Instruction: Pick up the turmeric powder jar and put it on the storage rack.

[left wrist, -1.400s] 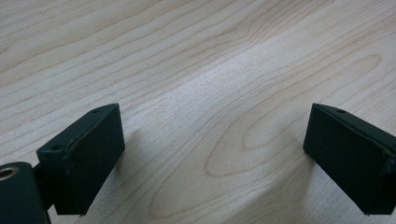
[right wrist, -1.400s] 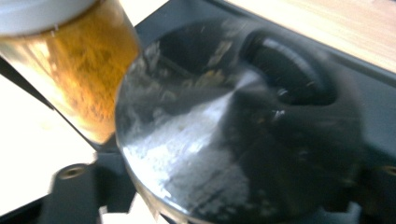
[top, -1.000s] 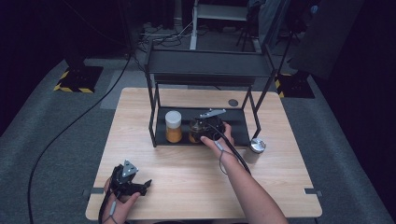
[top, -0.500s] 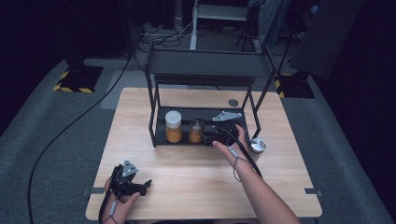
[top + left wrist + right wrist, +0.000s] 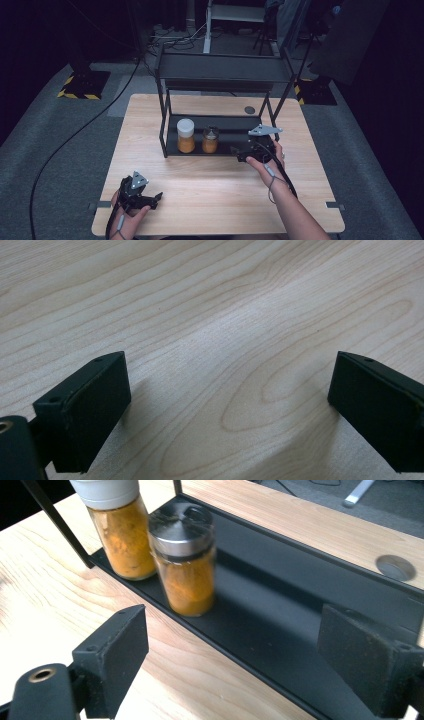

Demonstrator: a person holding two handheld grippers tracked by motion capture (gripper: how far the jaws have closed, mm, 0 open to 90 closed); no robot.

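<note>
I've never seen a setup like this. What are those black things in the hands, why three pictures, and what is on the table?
A person holds a two-jaw grasping tool in each hand. One camera looks down from above; the other two ride on the tools, looking along their jaws. On the wooden table stands a black rack. On its bottom shelf are a white-lidded jar and a metal-lidded jar, both holding orange powder. The right tool has just been opening beside them, with nothing between its jaws. The left tool rests open near the front edge, holding nothing.
</note>
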